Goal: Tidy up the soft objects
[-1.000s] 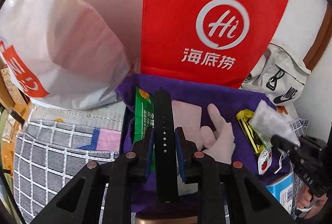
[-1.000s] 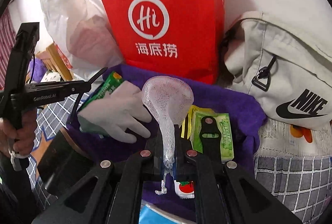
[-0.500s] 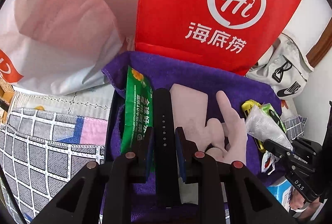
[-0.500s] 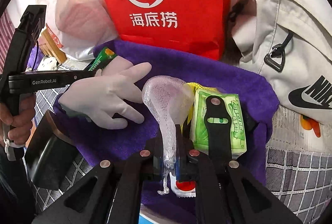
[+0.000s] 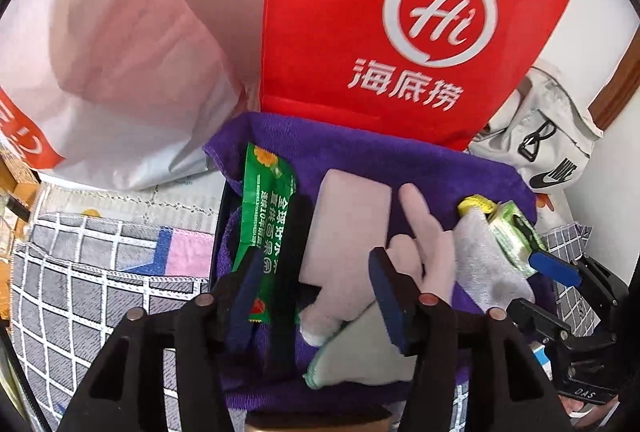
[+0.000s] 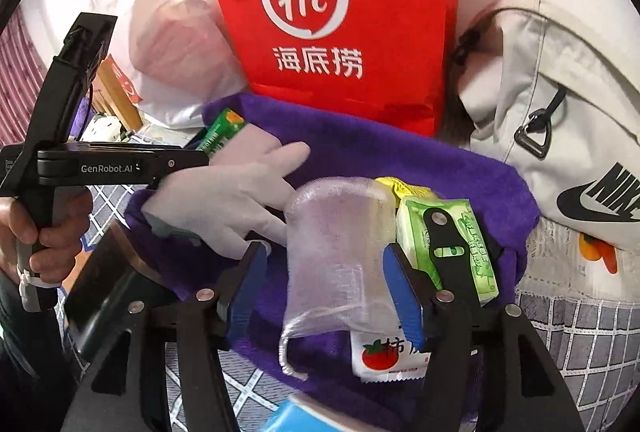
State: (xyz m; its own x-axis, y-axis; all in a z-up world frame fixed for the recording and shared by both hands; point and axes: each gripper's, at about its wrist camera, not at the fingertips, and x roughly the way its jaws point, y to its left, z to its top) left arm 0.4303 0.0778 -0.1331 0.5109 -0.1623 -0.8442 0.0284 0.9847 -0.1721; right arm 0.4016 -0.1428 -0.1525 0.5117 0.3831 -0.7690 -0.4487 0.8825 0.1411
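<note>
The left gripper stands wide apart and holds nothing; between its blue pads lie a black strap and the wrist end of a pale glove, both resting on the purple towel, with a green snack packet just left of the strap. The right gripper is also spread wide and empty, and a white mesh pouch lies loose on the towel between its fingers, its drawstring trailing toward the camera. Just right of that pouch sits a green tissue pack with a black strap piece across it; a tomato sachet lies close under the right finger. Beyond both grippers stands a red paper bag.
</note>
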